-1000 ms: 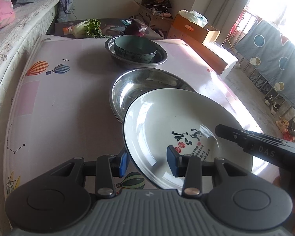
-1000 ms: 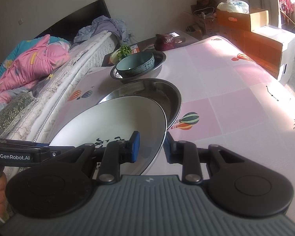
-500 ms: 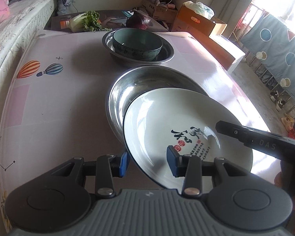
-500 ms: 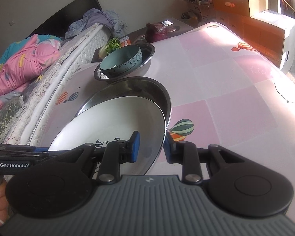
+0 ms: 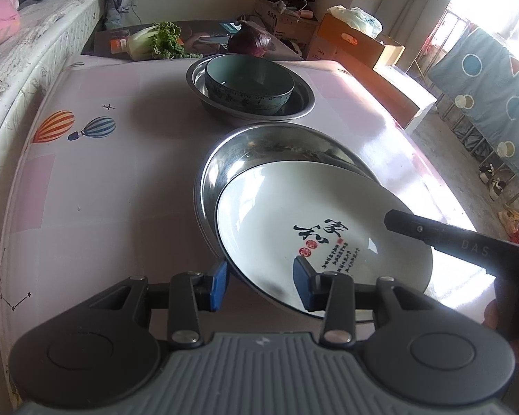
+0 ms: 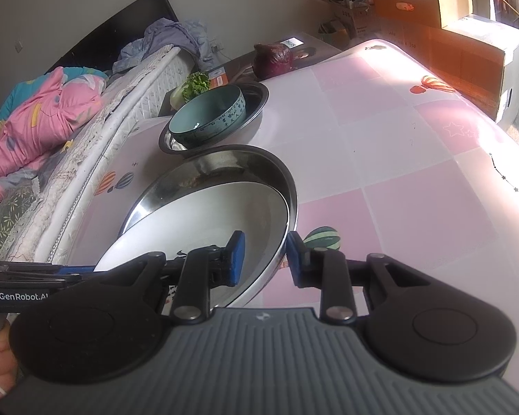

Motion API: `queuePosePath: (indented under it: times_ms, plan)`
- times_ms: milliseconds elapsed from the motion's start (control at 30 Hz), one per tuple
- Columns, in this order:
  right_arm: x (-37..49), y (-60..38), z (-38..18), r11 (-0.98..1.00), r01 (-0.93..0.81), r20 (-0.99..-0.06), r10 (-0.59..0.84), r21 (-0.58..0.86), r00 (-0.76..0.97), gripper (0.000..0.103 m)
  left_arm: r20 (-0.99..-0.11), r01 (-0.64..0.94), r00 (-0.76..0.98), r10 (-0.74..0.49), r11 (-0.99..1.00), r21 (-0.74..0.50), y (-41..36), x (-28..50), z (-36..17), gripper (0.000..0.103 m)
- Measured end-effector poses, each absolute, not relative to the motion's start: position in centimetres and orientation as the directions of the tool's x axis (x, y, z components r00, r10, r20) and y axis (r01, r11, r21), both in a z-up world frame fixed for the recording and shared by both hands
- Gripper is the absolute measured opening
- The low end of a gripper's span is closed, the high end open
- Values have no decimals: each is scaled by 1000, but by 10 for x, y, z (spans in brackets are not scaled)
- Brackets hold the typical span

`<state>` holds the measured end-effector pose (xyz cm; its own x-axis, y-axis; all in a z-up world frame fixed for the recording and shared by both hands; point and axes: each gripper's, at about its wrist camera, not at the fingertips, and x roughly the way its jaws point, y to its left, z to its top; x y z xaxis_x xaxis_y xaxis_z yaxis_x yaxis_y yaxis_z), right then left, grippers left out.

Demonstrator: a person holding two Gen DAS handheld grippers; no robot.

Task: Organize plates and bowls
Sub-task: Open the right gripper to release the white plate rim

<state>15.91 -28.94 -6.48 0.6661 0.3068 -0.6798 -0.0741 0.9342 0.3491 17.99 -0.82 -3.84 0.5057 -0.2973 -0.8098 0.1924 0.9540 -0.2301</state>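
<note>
Pink-and-white checked tablecloth with hot-air-balloon prints (image 5: 128,159) covers the table on which you are working; a bed with a pink quilt (image 6: 41,114) runs along one side of the table.

Use the large shallow stainless-steel basin (image 5: 259,152) as your landmark. The white round ceramic plate with black calligraphy and a red seal (image 5: 315,228) lies tilted, its far edge inside the basin and its near edge raised above the basin rim toward you.

Your left gripper (image 5: 259,285) straddles the near-left rim of the plate. One blue pad sits under the rim and the other over the plate face, with the jaws partly closed; whether both pads press on the plate cannot be told.

Your right gripper (image 6: 264,257) straddles the plate's opposite rim. One blue pad stands over the plate face and the other outside the rim. The jaws are narrow; firm contact cannot be told.

Beyond the basin, close to its far rim, stands a smaller stainless-steel bowl (image 5: 302,102) with a teal patterned ceramic bowl (image 5: 249,84) nested inside it.

Behind these, off the table's far edge, lie a leafy green vegetable (image 5: 159,39) and a purple cabbage (image 5: 249,39).
</note>
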Motion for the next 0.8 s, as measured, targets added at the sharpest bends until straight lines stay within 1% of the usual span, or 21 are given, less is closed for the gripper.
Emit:
queuePosePath:
  times_ms: [67,200,300,467,533,567,667,800]
  plan:
    - [157,-291,-64,935,-71,-678,303,348,670,27,-806,193,514,-293,955,-224,-8,177,-37,41]
    - [153,-295,-61,934,-59,-672,296,352,678,29,-798,192,541,-266,963,-190,-9,171,-32,46]
    - [148,-299,-59,932,-51,-667,293,358,685,31,-791,196,556,-255,965,-173,-11,166,-29,48]
    - [139,-302,-56,931,-47,-662,292,362,691,32,-789,195,561,-250,966,-167,-12,161,-27,49]
    - [135,-303,-54,931,-44,-660,289,361,694,34,-788,194,564,-248,967,-165,-12,159,-26,52]
    - [133,-303,-53,931,-43,-659,288,362,695,35,-786,194,567,-246,967,-164,-12,157,-26,52]
    - [129,-305,-50,933,-42,-657,283,358,699,42,-780,192,576,-245,968,-162,-10,152,-24,56]
    - [122,-304,-45,935,-43,-656,278,351,702,46,-777,188,582,-238,970,-156,-8,146,-19,60]
